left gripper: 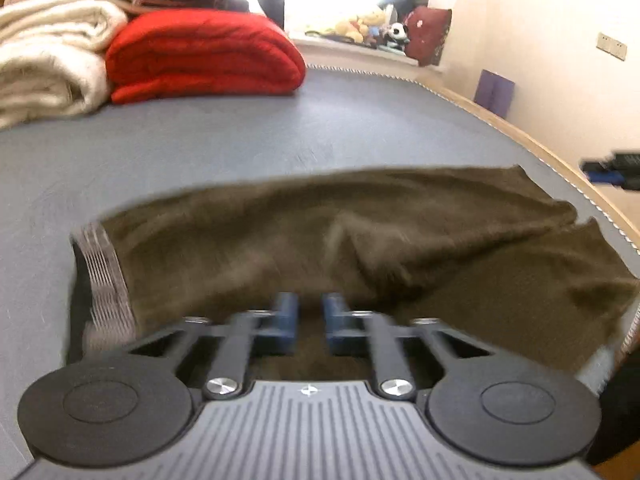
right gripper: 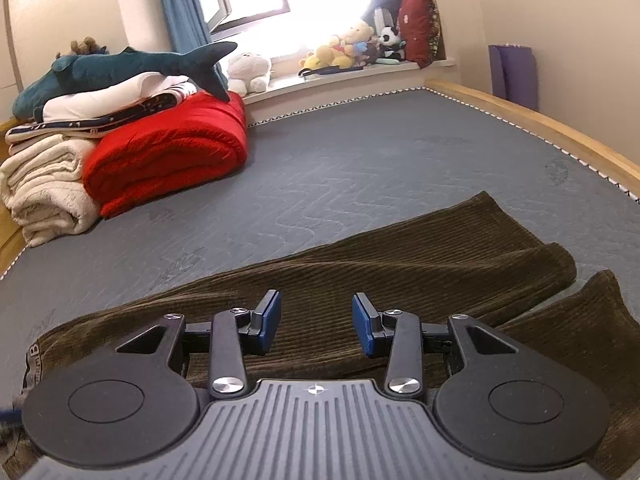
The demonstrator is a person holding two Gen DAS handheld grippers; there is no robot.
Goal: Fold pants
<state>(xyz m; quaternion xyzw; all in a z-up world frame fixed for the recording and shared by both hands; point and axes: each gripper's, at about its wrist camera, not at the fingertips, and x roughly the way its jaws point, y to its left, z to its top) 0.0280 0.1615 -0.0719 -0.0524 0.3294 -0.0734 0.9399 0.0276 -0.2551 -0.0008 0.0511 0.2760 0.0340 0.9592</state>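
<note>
Dark brown corduroy pants (left gripper: 360, 232) lie across the grey mattress (left gripper: 240, 140), waistband (left gripper: 106, 276) with a striped grey band at the left, legs spreading to the right. My left gripper (left gripper: 310, 320) is low at the near edge of the pants, its blue pads (left gripper: 286, 320) close together with brown cloth in the narrow gap. In the right wrist view the pants (right gripper: 400, 264) run from lower left to the right, two legs apart at the right end. My right gripper (right gripper: 316, 324) hovers above the cloth, open and empty. It shows at the far right in the left wrist view (left gripper: 612, 174).
A folded red blanket (right gripper: 168, 152) and cream blankets (right gripper: 44, 196) are stacked at the far left of the mattress (right gripper: 360, 168), with a plush shark (right gripper: 132, 68) on top. A wooden bed edge (right gripper: 540, 120) runs along the right. Stuffed toys (right gripper: 352, 48) sit on the windowsill.
</note>
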